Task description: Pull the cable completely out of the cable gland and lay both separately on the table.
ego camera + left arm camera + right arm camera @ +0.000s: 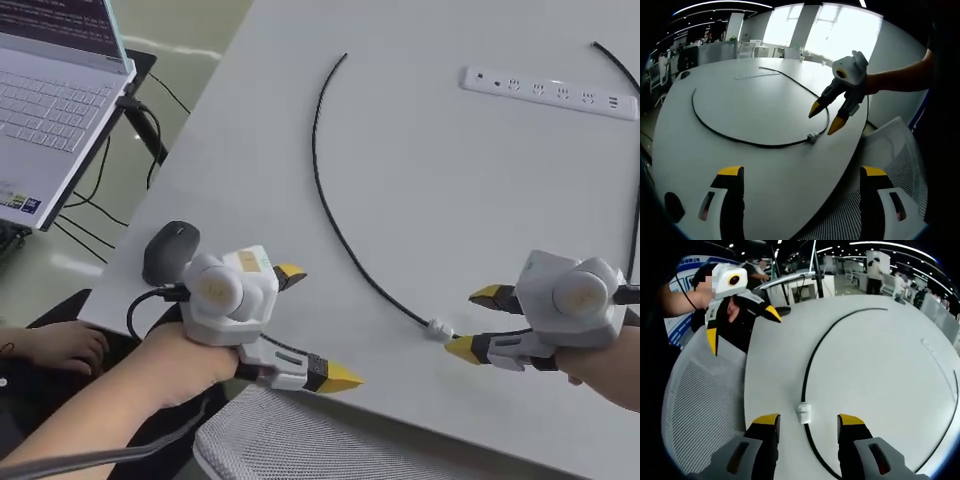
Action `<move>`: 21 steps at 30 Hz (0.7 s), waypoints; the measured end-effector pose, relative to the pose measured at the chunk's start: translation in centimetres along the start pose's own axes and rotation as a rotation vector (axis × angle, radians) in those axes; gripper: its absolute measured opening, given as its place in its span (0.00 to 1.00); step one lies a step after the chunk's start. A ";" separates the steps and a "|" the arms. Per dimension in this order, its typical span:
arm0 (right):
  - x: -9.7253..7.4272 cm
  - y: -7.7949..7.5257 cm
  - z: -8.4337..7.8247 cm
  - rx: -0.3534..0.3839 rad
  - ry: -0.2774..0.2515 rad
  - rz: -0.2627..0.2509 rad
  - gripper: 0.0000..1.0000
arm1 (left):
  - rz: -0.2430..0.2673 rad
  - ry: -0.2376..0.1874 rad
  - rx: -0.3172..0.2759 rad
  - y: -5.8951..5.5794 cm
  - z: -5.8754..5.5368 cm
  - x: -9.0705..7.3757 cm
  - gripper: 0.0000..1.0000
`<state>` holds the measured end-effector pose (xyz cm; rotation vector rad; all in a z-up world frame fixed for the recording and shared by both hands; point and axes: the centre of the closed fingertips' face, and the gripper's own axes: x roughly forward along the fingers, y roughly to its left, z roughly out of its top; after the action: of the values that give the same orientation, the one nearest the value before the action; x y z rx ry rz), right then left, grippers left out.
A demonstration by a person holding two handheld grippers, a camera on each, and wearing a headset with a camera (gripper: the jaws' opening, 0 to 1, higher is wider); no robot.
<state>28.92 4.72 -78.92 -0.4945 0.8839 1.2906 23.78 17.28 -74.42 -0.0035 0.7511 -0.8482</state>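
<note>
Apparently untouched, cable gland [804, 413] just before right gripper's [473, 320] open jaws, left gripper [801, 171] open.

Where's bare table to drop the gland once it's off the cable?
Biggest free patch: table inside the arc of the cable, up to the power strip. There is a smaller one left of the cable, beyond the mouse. Crowded at the near edge: cable gland just ahead of the right tool, left tool nearby.

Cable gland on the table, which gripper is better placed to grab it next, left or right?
Right, probably. The right tongs stand open just beside the cable gland; the left tongs hang open at the edge of the table, farther off.
</note>
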 end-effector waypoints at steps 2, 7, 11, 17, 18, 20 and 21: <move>0.4 0.1 -0.3 -0.013 0.025 0.008 0.41 | -0.001 -0.004 -0.004 0.1 0.0 -0.1 0.96; 1.3 -0.1 -1.0 -0.032 0.054 0.016 0.36 | -0.008 -0.010 -0.013 0.2 0.1 -0.2 0.96; 1.7 -0.1 -1.0 -0.042 0.066 0.023 0.31 | -0.009 -0.008 -0.018 0.3 0.0 -0.2 0.95; 2.3 0.0 -1.6 -0.068 0.095 0.031 0.24 | -0.023 0.003 -0.006 0.0 -0.3 -0.1 0.95; 2.4 0.0 -1.6 -0.066 0.095 0.033 0.23 | -0.023 0.002 -0.009 0.0 -0.4 -0.1 0.95; 2.4 0.0 -1.6 -0.064 0.097 0.035 0.21 | -0.024 0.002 -0.014 0.1 -0.4 -0.2 0.95; 2.5 0.1 -1.6 -0.060 0.099 0.040 0.20 | -0.024 0.004 -0.013 0.1 -0.5 -0.2 0.95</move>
<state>28.39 5.03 -81.83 -0.5948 0.9434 1.3420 23.47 17.60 -74.71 -0.0226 0.7613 -0.8667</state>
